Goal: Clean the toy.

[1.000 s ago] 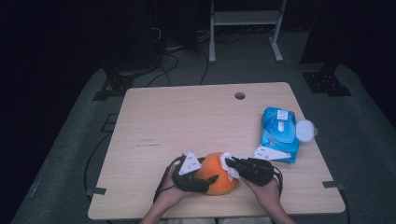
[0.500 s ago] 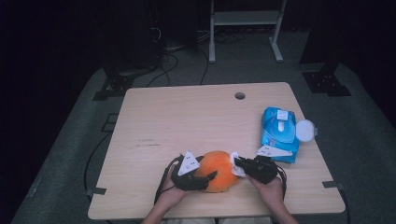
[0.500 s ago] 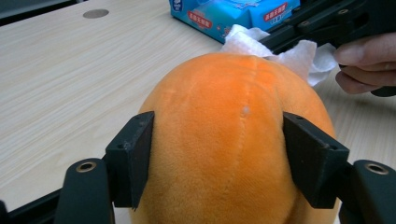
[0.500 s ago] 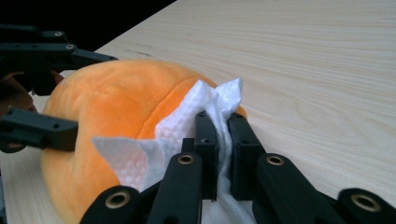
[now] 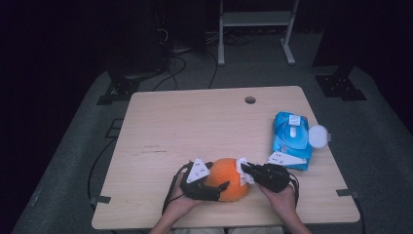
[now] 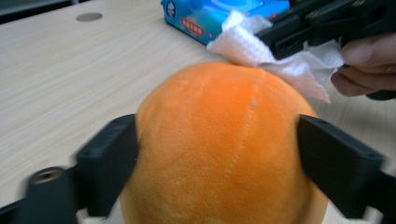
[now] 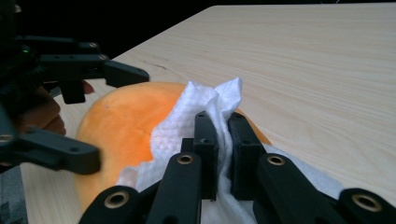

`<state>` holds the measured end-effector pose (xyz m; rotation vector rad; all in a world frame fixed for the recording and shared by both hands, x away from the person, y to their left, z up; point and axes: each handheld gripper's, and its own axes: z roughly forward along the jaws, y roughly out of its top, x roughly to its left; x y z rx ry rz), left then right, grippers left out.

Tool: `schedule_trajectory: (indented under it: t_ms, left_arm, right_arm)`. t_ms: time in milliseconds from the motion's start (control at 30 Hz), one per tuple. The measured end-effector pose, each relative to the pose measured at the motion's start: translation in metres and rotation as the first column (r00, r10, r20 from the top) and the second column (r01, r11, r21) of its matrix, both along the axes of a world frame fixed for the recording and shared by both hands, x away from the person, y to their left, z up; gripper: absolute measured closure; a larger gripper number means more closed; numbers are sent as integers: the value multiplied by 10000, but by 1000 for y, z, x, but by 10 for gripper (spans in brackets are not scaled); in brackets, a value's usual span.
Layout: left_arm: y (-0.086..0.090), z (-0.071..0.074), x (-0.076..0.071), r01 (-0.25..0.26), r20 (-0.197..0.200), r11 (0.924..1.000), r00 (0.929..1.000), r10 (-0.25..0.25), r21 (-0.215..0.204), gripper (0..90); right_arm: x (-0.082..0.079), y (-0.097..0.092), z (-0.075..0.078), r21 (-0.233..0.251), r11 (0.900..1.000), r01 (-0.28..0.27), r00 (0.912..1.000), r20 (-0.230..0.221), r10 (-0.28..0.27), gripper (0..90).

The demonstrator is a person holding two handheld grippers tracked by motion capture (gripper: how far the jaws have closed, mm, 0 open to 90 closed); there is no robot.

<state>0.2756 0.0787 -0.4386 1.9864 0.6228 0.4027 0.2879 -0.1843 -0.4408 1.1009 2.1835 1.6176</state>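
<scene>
- Wiping is the step we judge in hand: the right hand-held gripper (image 7: 223,140), jaws clamped on a white wipe (image 7: 187,123), presses it to the top of the orange plush ball (image 5: 226,178).
- We see the ball at 6 o'clock on the table (image 5: 195,122), near the front edge.
- Our left hand-held gripper (image 6: 219,154) brackets the ball; its jaws have just been opening, though they appear to touch its sides.
- Next, we think, the wipe must sweep fresh plush while the left steadies the ball.
- Blue wipe pack (image 5: 291,139) sits at 3 o'clock.
</scene>
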Motion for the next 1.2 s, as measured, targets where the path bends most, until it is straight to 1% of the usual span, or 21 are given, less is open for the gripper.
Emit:
schedule_trajectory:
  t_ms: [100,133,167,200,300,400,433,467,500,533,567,600,667,733,800,867,900,967,1033,1133,1200]
  left_arm:
    - [-6,3,-6,104,404,9998,9991,-111,179,255]
    - [-8,4,-7,162,479,9996,9987,-173,238,255]
    - [-8,5,-8,236,550,9994,9982,-250,271,253]
    - [-6,6,-8,338,491,9992,9982,-349,223,241]
    - [2,8,-5,323,233,9989,9992,-316,-328,192]
    - [4,6,0,218,-224,9986,9995,-229,-476,178]
    - [3,4,-1,173,-197,9991,9996,-181,-391,208]
    - [0,3,-2,135,-60,9998,9999,-136,-171,233]
    - [-2,4,-3,169,55,9998,9998,-169,-112,246]
    - [-6,5,-5,295,244,9996,9993,-296,22,248]
    - [-7,6,-7,372,298,9993,9989,-375,74,247]
    - [-7,7,-7,436,327,9990,9985,-439,110,239]
    - [-1,8,-5,521,174,9985,9985,-518,-179,207]
    - [5,10,-2,405,16,9983,9992,-404,-415,168]
    - [10,8,3,141,-395,9988,9991,-160,-464,107]
    - [11,3,6,165,-838,9983,9963,-211,-556,109]
    - [10,0,7,262,-926,9978,9952,-318,-603,149]
    - [6,1,4,317,-570,9991,9978,-332,-278,234]
    - [2,4,0,364,-258,9993,9990,-365,-57,282]
    - [-2,9,-7,578,25,9983,9983,-578,36,295]
    - [0,10,-7,703,51,9975,9975,-703,-84,283]
  right_arm:
    - [-8,11,8,70,9987,-511,9979,410,508,826]
    - [-11,16,11,-29,9973,-733,9956,584,733,825]
    - [-13,18,12,-197,9969,-767,9945,701,779,825]
    - [-13,19,13,-379,9963,-766,9937,786,794,826]
    - [-9,13,8,-417,9973,-609,9964,557,632,827]
    - [-7,10,7,-437,9979,-483,9975,500,505,827]
    - [-8,12,8,-536,9975,-462,9973,554,491,827]
    - [-9,13,9,-536,9976,-445,9973,568,475,827]
    - [-11,16,11,-444,9977,-510,9965,634,538,827]
    - [-13,18,12,-480,9971,-587,9953,736,621,826]
    - [-16,22,15,-536,9955,-779,9921,944,828,827]
    - [-17,23,16,-599,9947,-842,9909,998,899,827]
    - [-15,23,15,-682,9938,-875,9914,914,936,828]
    - [-12,18,12,-684,9946,-779,9937,750,830,829]
    - [-9,12,10,-639,9959,-633,9953,688,677,829]
    - [-7,9,10,-596,9969,-507,9965,635,544,829]
    - [-6,9,10,-532,9975,-473,9971,570,503,828]
    - [-8,12,11,-567,9973,-458,9967,645,495,829]
    - [-13,16,15,-458,9971,-601,9949,781,635,829]
    - [-16,18,21,-281,9949,-972,9895,1048,996,828]
    - [-15,15,22,-544,9944,-906,9894,1087,961,828]
